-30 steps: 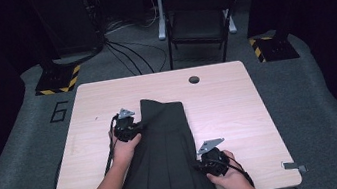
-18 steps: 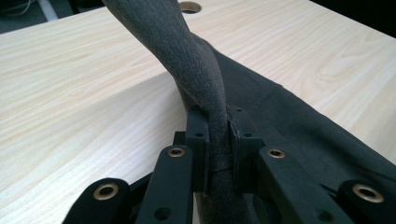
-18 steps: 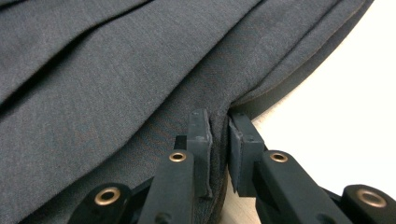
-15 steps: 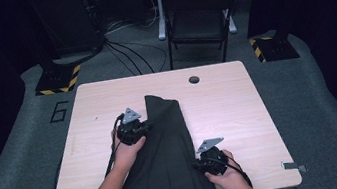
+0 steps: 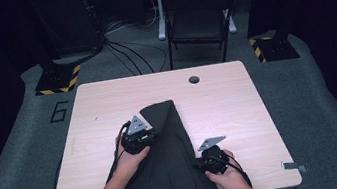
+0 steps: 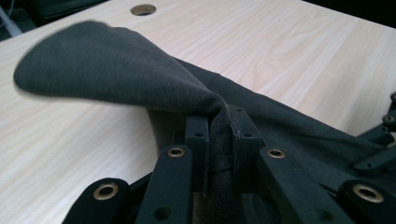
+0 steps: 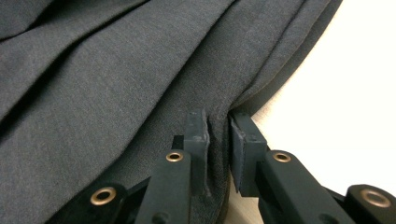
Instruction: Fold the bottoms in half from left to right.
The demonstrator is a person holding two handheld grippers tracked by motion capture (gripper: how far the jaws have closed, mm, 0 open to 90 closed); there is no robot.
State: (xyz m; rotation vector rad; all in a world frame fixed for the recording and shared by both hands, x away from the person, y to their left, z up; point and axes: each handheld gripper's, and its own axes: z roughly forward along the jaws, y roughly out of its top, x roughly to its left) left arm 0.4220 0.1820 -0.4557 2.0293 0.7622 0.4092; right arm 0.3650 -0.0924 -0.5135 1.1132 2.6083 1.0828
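Observation:
A dark grey pleated garment lies down the middle of the wooden table and hangs over its near edge. My left gripper is shut on the garment's upper left edge and holds that flap lifted and folded toward the middle; in the left gripper view the cloth is pinched between the pads of the left gripper. My right gripper is at the garment's right edge. Its jaws have just been opening, and a fold of cloth still lies loosely in the right gripper.
A round cable hole sits near the table's far edge. A black folding chair stands behind the table. Bare wood lies on both sides of the garment. Cables run across the grey floor at the back.
My left gripper has moved right and slightly up, drawing the garment's top left flap over toward the middle. The right hand has stayed where it was.

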